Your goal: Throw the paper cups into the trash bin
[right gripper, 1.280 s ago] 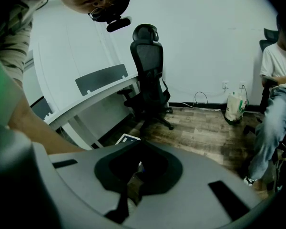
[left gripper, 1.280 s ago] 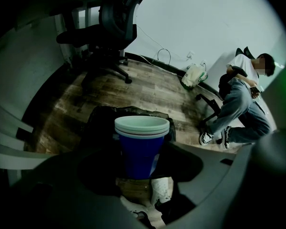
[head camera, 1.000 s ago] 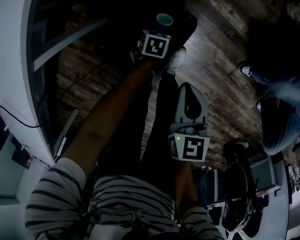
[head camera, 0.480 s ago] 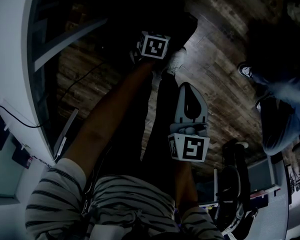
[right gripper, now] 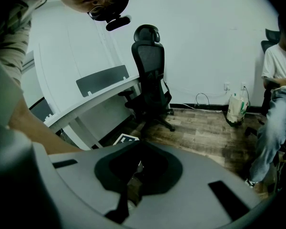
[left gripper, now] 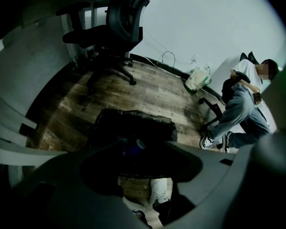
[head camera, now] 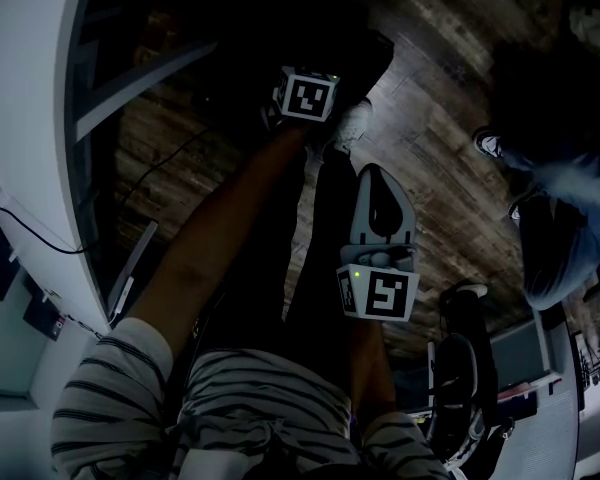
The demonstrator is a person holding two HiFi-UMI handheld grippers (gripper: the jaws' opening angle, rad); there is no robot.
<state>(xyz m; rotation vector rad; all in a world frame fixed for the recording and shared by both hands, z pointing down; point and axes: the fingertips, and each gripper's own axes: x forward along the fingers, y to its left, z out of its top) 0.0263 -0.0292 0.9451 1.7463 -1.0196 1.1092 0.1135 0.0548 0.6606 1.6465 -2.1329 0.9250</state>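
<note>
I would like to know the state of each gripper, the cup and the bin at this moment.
Left gripper: open, empty.
Right gripper: shut, empty.
Trash bin: open, lined with a black bag.
Paper cup: inside the bin's mouth, free of the jaws.

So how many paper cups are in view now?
1: a bluish cup shows dimly inside the black bin, just beyond the left gripper's open jaws. The right gripper holds none. More may be hidden in the dark bin.
</note>
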